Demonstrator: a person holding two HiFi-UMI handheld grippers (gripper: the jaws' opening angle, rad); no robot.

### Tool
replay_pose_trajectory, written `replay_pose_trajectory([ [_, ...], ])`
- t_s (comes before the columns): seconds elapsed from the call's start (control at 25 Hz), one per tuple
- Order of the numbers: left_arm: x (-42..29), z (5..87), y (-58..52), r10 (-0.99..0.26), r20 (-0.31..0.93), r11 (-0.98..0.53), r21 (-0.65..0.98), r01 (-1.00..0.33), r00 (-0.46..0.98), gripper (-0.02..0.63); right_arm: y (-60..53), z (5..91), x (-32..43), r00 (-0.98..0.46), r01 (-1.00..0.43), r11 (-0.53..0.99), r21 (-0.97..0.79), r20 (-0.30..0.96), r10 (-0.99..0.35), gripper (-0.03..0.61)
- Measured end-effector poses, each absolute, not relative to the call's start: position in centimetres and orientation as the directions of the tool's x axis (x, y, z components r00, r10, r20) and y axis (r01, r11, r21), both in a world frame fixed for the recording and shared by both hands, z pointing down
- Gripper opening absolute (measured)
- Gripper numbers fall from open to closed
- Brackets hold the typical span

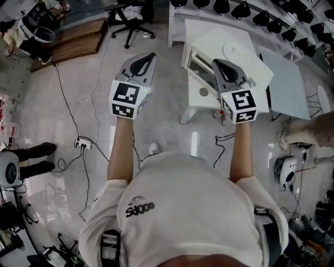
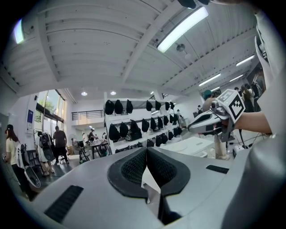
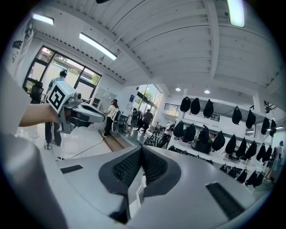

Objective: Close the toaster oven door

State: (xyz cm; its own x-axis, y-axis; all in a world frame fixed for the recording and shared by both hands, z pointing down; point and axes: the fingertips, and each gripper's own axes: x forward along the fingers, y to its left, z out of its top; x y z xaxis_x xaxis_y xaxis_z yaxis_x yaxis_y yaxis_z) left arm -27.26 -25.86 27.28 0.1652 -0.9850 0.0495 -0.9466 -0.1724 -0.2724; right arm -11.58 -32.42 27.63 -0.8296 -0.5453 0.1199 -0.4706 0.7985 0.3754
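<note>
A white toaster oven (image 1: 204, 78) with a dark window in its front stands on a white table (image 1: 229, 39), below and ahead of my right hand. I cannot tell how its door stands. My left gripper (image 1: 151, 55) is held level over bare floor, left of the oven, jaws shut and empty. Its black pads (image 2: 134, 167) meet in the left gripper view, where my left gripper (image 2: 146, 151) points at far shelves. My right gripper (image 1: 215, 61) hovers above the oven's front, shut on nothing. The right gripper view shows my right gripper (image 3: 141, 148) with pads together, aimed across the room.
An office chair (image 1: 130, 21) stands at the back. A power strip (image 1: 82, 142) and cables lie on the floor at left. A grey panel (image 1: 284, 83) sits right of the table. Shelves of black items (image 1: 261, 15) line the far right. A person's legs (image 1: 31, 156) are at left.
</note>
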Motion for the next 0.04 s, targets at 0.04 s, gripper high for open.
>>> replay_pose_trajectory([
  [0.04, -27.11, 27.38, -25.92, -0.985, 0.049, -0.175, -0.272, -0.946, 0.168, 0.018, -32.44, 27.76, -11.49, -0.829, -0.471, 0.798, 0.375, 0.121, -0.546, 0.008],
])
